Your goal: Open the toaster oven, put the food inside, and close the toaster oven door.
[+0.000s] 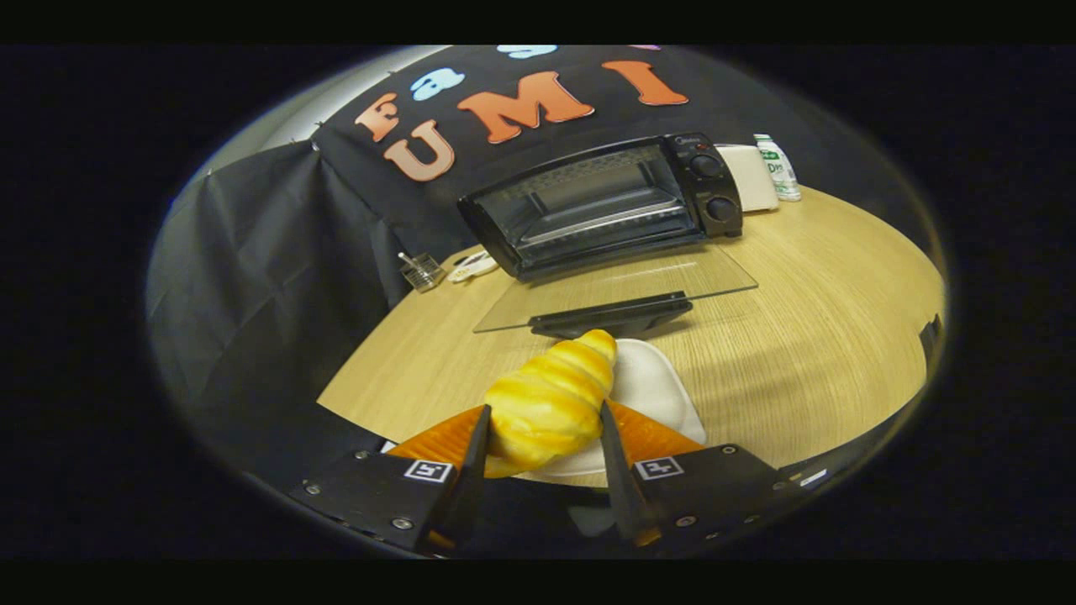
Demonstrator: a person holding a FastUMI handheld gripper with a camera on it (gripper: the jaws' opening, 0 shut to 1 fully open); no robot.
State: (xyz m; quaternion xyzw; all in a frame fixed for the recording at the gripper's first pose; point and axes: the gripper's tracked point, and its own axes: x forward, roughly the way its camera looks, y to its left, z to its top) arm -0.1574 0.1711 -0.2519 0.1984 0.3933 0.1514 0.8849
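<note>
Gripper (542, 420) fingers pinching a glossy, ridged yellow croissant (551, 399), its tapered tip pointing ahead at the black toaster oven (601, 206), glass door (618, 290) down flat

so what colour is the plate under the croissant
White, clearest in the gripper view: plate, croissant.
</note>
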